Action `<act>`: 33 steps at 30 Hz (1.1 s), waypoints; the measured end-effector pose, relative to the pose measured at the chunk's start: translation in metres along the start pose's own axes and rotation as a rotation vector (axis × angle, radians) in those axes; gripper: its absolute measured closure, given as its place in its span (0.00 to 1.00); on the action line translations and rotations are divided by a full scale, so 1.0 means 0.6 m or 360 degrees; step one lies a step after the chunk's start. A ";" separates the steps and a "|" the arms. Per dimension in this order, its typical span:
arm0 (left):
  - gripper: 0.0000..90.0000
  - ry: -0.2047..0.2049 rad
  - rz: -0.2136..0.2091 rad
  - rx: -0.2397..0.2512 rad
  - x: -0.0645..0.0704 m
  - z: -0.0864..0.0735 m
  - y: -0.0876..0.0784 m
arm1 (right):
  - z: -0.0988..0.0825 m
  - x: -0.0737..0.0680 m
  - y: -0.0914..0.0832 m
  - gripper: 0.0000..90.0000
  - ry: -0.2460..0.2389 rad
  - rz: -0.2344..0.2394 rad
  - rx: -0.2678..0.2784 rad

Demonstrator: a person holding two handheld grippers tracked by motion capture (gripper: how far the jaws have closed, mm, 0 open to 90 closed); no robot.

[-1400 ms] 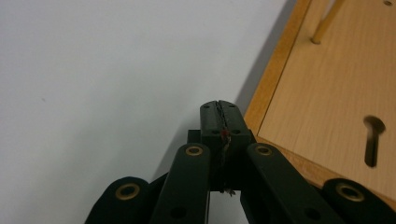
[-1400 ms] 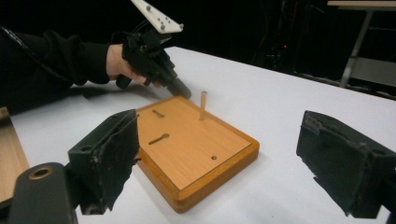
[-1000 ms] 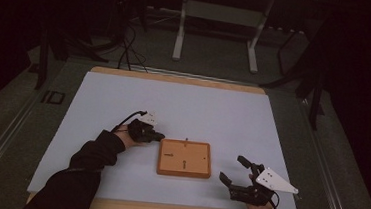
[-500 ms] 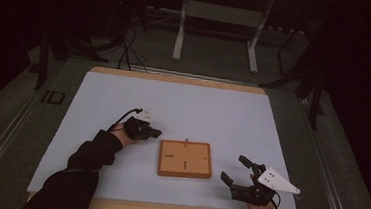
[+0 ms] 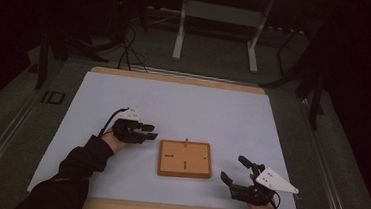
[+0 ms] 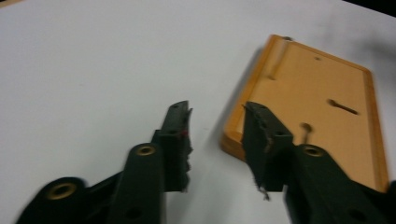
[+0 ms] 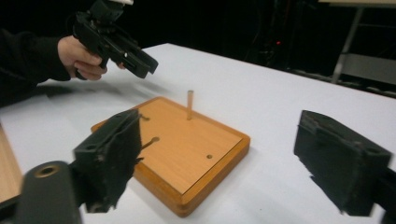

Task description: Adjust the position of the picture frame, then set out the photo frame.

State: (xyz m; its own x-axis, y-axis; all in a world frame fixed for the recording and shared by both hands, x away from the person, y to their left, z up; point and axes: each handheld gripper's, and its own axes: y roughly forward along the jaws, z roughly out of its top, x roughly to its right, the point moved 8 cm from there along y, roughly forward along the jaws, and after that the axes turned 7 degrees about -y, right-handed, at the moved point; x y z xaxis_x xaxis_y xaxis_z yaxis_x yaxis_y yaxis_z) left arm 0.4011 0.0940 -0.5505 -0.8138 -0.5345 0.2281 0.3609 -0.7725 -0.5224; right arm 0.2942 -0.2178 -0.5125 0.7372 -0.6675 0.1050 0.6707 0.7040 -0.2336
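Board: we see the wooden board (image 5: 185, 158) flat on the white table (image 5: 223, 112), between our grippers, one peg (image 7: 190, 105) upright.
Left gripper (image 6: 217, 116): jaws just opening, partly apart, empty, beside the board's edge.
Right gripper (image 7: 215, 154): wide, empty, easing inward slightly.
Progress: we judge nothing gripped yet; board work lies ahead.

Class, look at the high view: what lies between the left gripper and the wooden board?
Nothing: bare white tabletop separates the left gripper from the wooden board.
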 end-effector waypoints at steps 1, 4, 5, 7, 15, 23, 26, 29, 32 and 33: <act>0.59 -0.0009 -0.0038 0.0007 0.006 0.000 -0.002 | 0.000 0.000 0.000 0.19 -0.0006 -0.0002 -0.0005; 0.51 -0.0022 -0.0094 0.0026 0.022 -0.001 -0.006 | -0.001 0.000 0.000 0.24 -0.0007 0.0006 -0.0013; 0.47 -0.0014 -0.0091 0.0030 0.028 -0.002 -0.006 | -0.002 0.000 0.000 0.24 -0.0005 0.0006 -0.0022; 0.44 -0.0014 -0.0122 0.0033 0.044 -0.005 -0.005 | -0.003 0.000 0.001 0.24 0.0003 0.0024 -0.0025; 0.29 0.0019 -0.0162 0.0047 0.095 -0.008 0.011 | -0.011 -0.003 0.007 0.26 0.0009 0.0049 -0.0095; 0.26 0.0011 -0.0188 0.0041 0.106 -0.003 0.028 | -0.007 0.004 0.001 0.26 0.0042 0.0085 -0.0057; 0.26 0.0035 -0.0207 0.0030 0.112 0.003 0.036 | -0.001 0.004 -0.003 0.23 0.0065 0.0110 -0.0013; 0.29 0.0076 -0.0205 0.0013 0.118 0.010 0.046 | -0.001 0.006 -0.002 0.19 0.0115 0.0130 0.0005; 0.32 0.0096 -0.0200 0.0012 0.121 0.017 0.055 | -0.002 0.005 0.000 0.17 0.0106 0.0128 0.0003; 0.33 0.0105 -0.0177 0.0013 0.121 0.020 0.058 | -0.002 0.003 0.000 0.17 0.0102 0.0126 0.0000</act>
State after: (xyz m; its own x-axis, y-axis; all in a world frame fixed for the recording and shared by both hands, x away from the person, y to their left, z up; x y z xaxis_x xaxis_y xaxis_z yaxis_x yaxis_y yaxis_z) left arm 0.3600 0.0241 -0.5425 -0.8770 -0.4221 0.2297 0.2703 -0.8286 -0.4903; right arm 0.2958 -0.2192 -0.5134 0.7813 -0.6237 0.0244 0.6104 0.7553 -0.2387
